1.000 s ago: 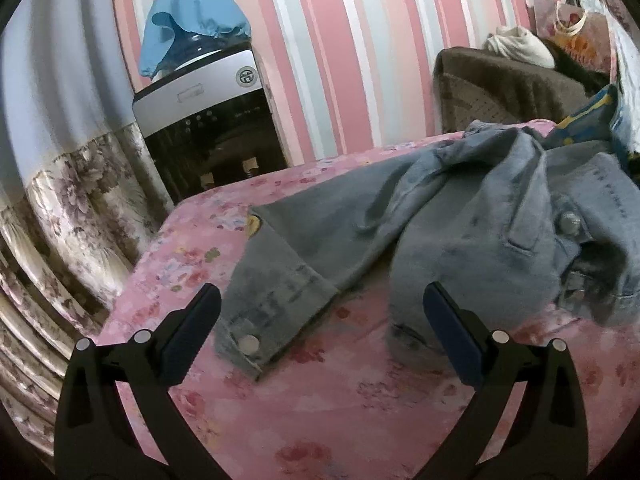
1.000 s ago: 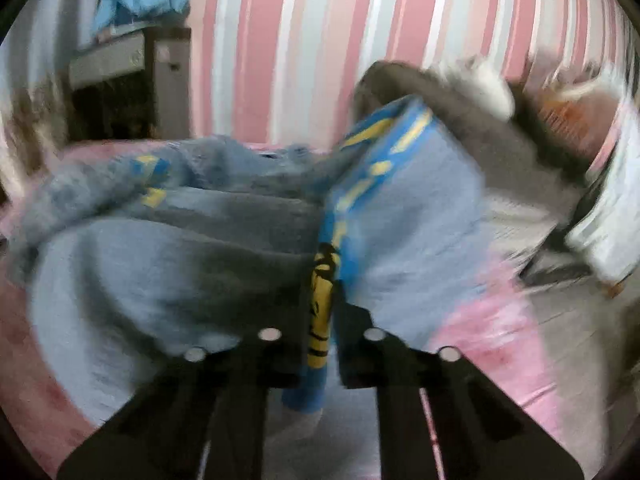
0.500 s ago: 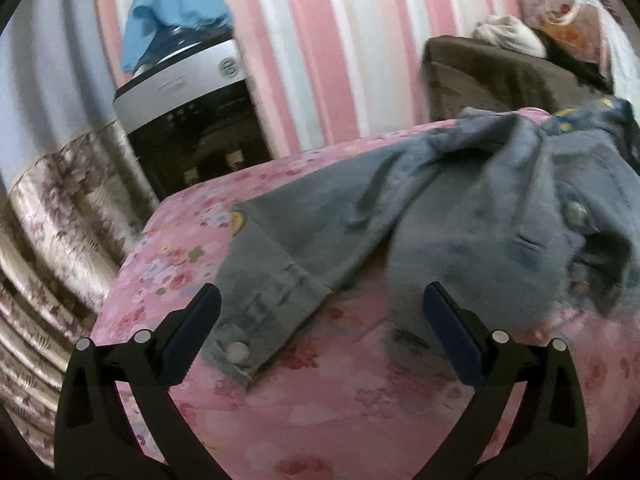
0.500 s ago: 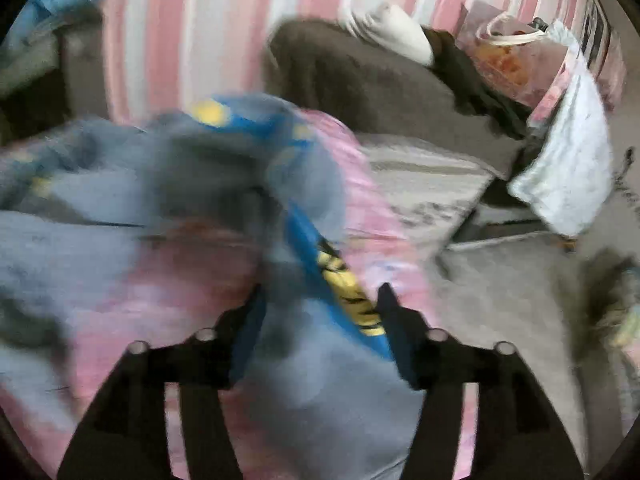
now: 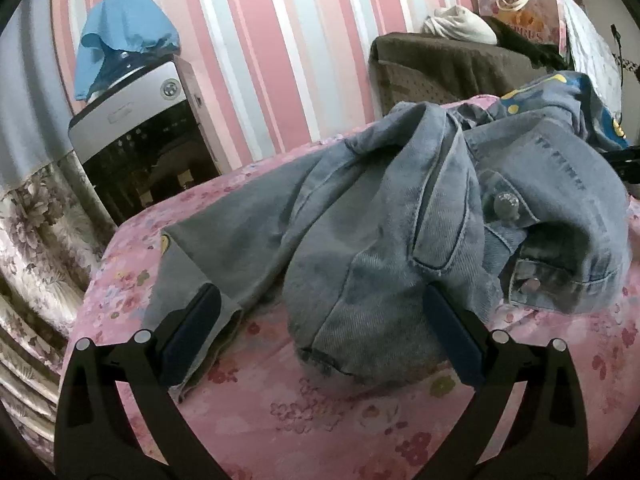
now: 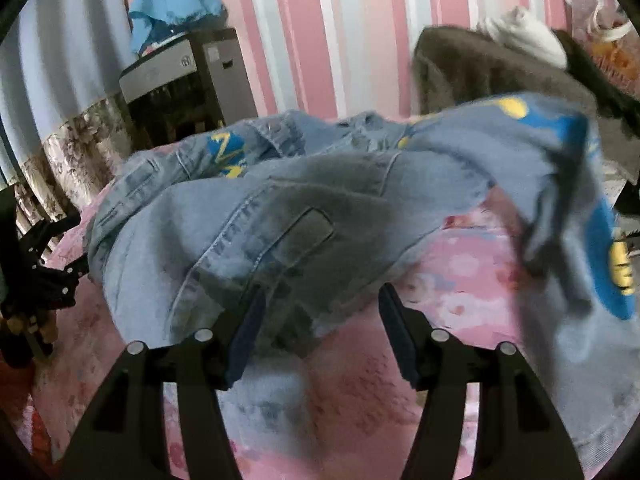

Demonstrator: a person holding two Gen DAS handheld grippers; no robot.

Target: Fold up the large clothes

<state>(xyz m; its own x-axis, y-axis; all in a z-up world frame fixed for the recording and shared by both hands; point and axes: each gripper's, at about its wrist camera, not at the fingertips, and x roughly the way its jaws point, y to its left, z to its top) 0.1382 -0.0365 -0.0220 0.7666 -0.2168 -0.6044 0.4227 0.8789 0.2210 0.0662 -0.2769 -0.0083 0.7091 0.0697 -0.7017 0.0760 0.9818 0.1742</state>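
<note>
The denim jacket (image 5: 400,208) lies crumpled on the pink flowered bedspread (image 5: 320,412), which I take as my landmark: the jacket covers the middle of it and its far side, with one sleeve (image 5: 224,248) stretched flat toward the spread's left edge and the bunched body, its metal buttons (image 5: 506,202) showing, heaped toward the right. In the right wrist view a part of the jacket with blue and yellow print (image 6: 576,184) is blurred and appears to sag over the spread's right edge. My left gripper (image 5: 320,326) hangs low over the near part of the spread, its jaws wide apart; the sleeve's cuff end sits by the left finger and the body's hem by the right, and I cannot tell whether either touches. My right gripper (image 6: 320,320) hangs over the spread too, jaws parted, holding nothing, with the jacket's lower edge just in front of them. Beyond the spread's far left corner stands a water dispenser (image 5: 140,136) with a blue cloth (image 5: 124,36) draped over its top, against the pink striped wall (image 5: 288,48). Past the far right corner is a brown covered seat (image 5: 452,68).
</note>
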